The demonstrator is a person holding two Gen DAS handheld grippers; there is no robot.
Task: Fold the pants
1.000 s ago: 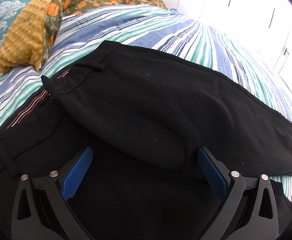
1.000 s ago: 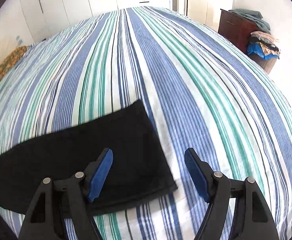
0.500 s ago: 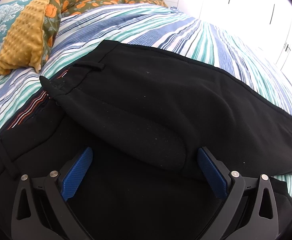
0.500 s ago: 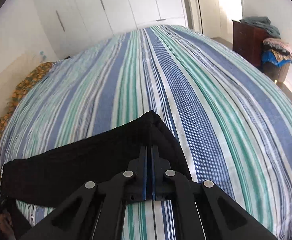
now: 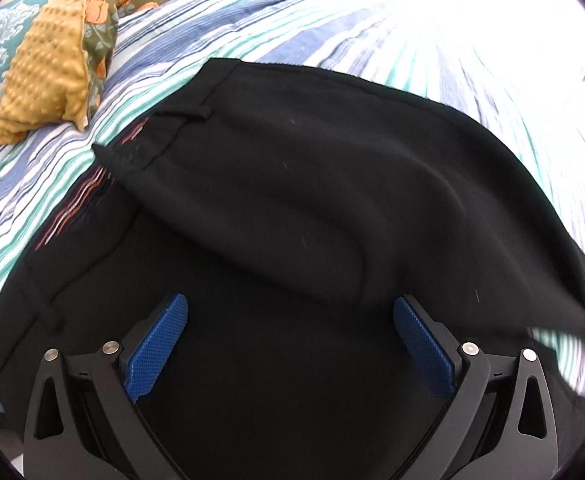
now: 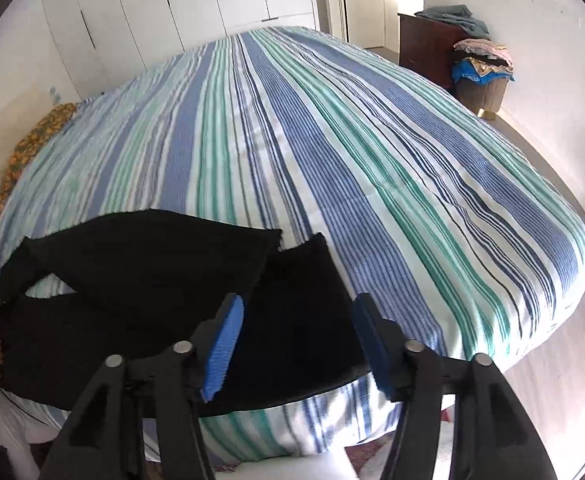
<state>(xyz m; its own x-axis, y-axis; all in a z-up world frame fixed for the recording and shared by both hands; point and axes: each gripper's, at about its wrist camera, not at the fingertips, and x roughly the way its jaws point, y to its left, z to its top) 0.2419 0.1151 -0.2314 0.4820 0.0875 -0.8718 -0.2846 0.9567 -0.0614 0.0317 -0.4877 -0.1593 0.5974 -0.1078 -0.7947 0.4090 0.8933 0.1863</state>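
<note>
Black pants (image 5: 332, 200) lay spread on the striped bed (image 6: 332, 140), one layer bulging up in a soft rounded fold over the flat layer beneath, a belt loop and striped inner waistband showing at the left. Seen from the right wrist (image 6: 164, 280), leg ends lay apart near the bed's edge. Left gripper (image 5: 290, 334) hovered over the fabric, fingers spread wide, holding nothing. Right gripper (image 6: 298, 344) likewise spread apart above the leg end. Far right of the left view washed out by glare; lower cloth too dark for detail.

Bedspread (image 6: 372, 168) bare beyond pants (image 6: 140, 280); pillow (image 5: 40, 84) far-left.
</note>
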